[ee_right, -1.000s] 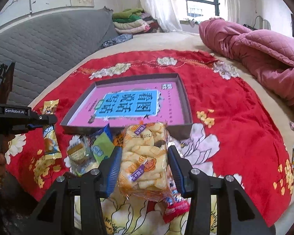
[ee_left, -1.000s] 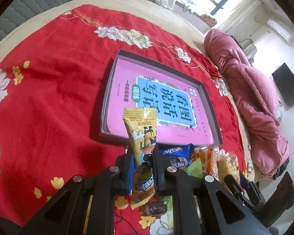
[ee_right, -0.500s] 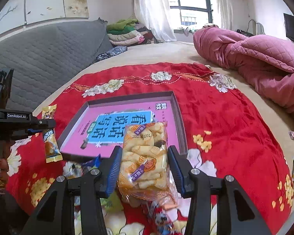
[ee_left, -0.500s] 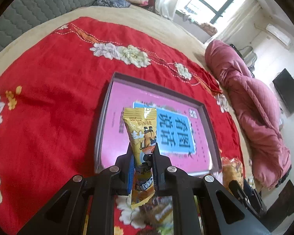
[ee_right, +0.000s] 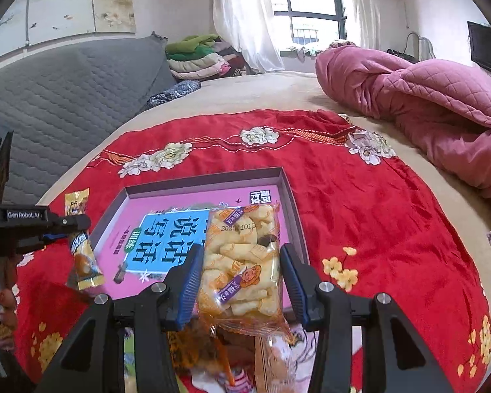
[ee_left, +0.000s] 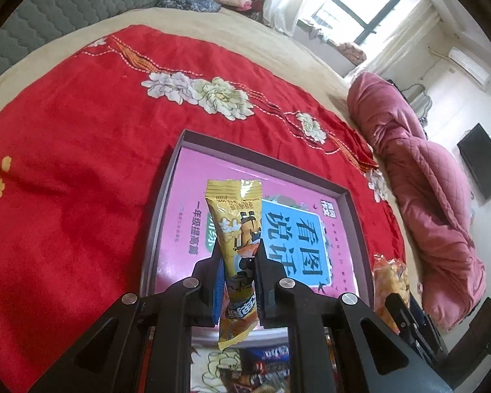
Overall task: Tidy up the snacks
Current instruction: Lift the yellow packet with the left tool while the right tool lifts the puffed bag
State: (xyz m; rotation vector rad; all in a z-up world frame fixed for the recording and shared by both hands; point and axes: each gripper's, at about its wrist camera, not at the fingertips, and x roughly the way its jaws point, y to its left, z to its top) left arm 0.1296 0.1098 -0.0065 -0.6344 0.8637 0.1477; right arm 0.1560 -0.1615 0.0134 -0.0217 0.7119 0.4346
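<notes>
**Snack packets held over the shallow box, one in each gripper**

Snack packet in yellow wrap (ee_left: 237,229) stands upright in the left wrist view, pinched low on its body by the left gripper (ee_left: 238,263), whose jaws are clamped tight on it. The packet's top edge rises in front of the shallow box (ee_left: 160,203), a dark-rimmed tray lined with a pink and blue printed sheet. The box lies on a red flowered cloth (ee_left: 81,163). Below the near rim of the box, under the gripper, a few loose snacks (ee_left: 262,363) lie on the cloth. To the right of the box a clear bag of puffed sticks (ee_left: 389,278) shows, and beyond it a pink quilt (ee_left: 425,196).

In the right wrist view, the right gripper (ee_right: 240,270) is closed on that clear bag of puffed sticks (ee_right: 242,262), one blue pad against each side, and the bag hangs over the near right part of the box (ee_right: 291,203). Left of the box, the left gripper (ee_right: 70,224) holds the yellow packet (ee_right: 81,255) above the box's left rim. More snacks (ee_right: 245,370) lie on the cloth (ee_right: 360,213) below the near rim.
</notes>
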